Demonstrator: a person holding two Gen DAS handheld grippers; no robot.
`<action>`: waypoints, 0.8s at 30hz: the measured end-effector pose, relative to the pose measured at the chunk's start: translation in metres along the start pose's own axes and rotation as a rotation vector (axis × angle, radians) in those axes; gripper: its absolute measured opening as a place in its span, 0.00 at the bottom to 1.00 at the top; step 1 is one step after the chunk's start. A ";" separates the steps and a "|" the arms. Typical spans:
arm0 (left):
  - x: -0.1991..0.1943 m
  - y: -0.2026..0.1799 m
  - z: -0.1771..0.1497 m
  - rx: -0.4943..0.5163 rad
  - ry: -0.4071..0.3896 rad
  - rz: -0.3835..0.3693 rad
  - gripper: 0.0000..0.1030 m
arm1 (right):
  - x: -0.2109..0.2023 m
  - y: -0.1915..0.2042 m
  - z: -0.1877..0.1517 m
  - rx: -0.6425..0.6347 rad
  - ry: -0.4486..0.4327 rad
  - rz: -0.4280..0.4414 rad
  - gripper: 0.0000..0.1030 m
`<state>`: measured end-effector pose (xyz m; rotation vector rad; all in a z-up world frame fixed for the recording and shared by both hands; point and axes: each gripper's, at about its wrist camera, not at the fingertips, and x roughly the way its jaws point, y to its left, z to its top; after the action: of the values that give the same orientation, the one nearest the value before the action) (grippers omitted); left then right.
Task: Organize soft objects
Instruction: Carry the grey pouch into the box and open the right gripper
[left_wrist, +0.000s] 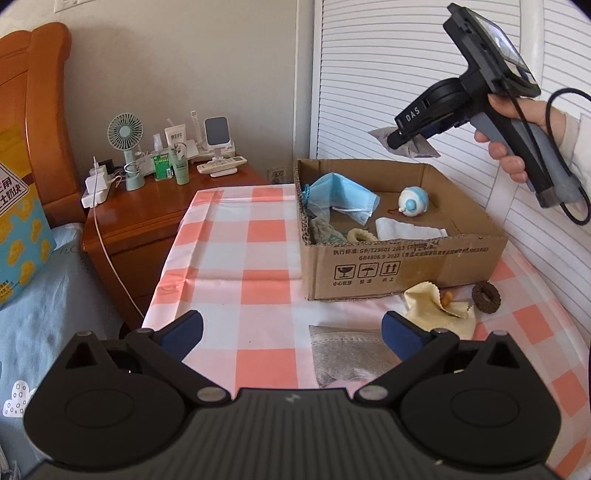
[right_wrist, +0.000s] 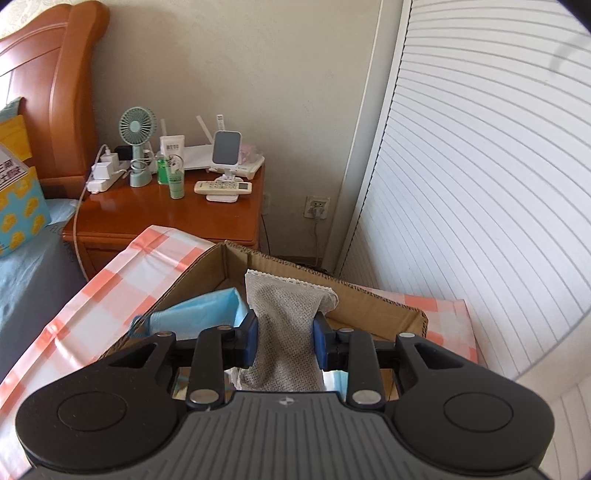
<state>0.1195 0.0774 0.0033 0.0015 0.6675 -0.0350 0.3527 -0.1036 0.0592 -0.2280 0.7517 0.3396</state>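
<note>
We count several soft things already in the cardboard box: a pleated blue face mask, a white folded cloth, a fuzzy scrunchie, a round blue-white toy. Right gripper is clamped on a grey dotted pouch with pinked edge, held above the box. Left gripper stands wide apart, empty, low over the checked tablecloth. Still outside, we judge: a grey quilted pouch, a pale yellow cloth, a brown knitted scrunchie.
</note>
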 end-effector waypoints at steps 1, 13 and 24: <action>0.001 0.001 -0.002 -0.004 0.005 -0.001 0.99 | 0.006 0.000 0.004 0.008 0.003 -0.003 0.44; -0.005 0.005 -0.008 -0.026 0.002 0.014 0.99 | -0.016 0.000 -0.007 0.016 -0.031 -0.023 1.00; -0.028 -0.012 -0.014 0.018 -0.018 0.013 0.99 | -0.081 0.005 -0.056 0.044 -0.065 -0.016 1.00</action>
<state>0.0887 0.0669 0.0096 0.0232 0.6488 -0.0283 0.2606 -0.1351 0.0761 -0.1810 0.6924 0.3136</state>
